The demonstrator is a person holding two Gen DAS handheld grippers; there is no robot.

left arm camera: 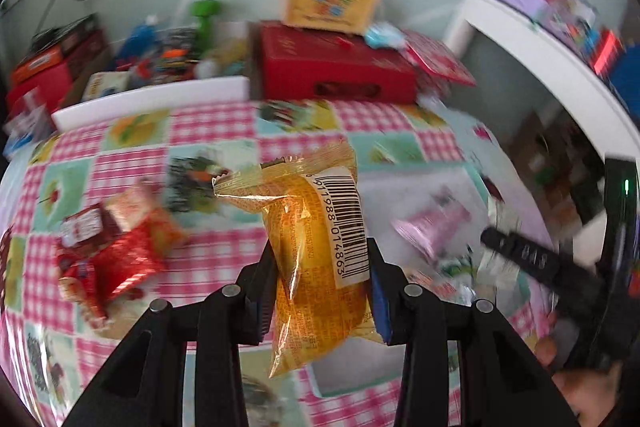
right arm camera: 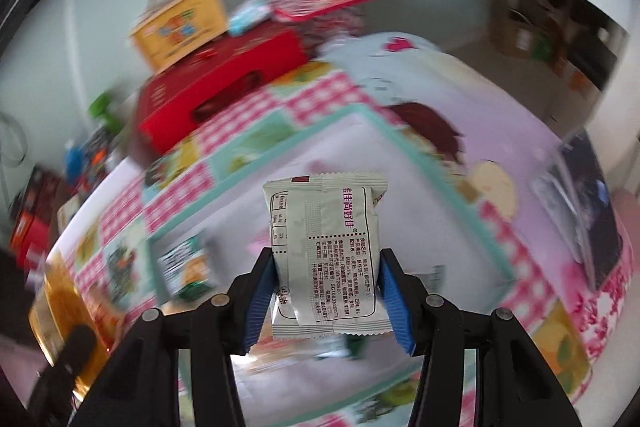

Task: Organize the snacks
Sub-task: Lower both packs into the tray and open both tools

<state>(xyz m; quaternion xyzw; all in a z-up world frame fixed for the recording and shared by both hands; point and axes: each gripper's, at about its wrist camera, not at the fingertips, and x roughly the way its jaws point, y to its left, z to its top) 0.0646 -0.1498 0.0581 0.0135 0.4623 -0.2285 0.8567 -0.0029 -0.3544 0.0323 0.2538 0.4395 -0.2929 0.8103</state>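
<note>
Two crinkly packets are clamped: left gripper [left arm camera: 320, 267] squeezes glossy orange packet [left arm camera: 316, 259], right gripper [right arm camera: 326, 279] matte silver packet [right arm camera: 326, 255].

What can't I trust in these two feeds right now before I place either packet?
- Left wrist: red snack pile is motion-blurred; labels unreadable.
- Left wrist: pink packet is smeared; its type is unclear.
- Left wrist: yellow packet has its lower sides covered by the left gripper jaws.
- Right wrist: white packet hides the table under it; small print is illegible.
- Both: the back clutter is blurred.
</note>
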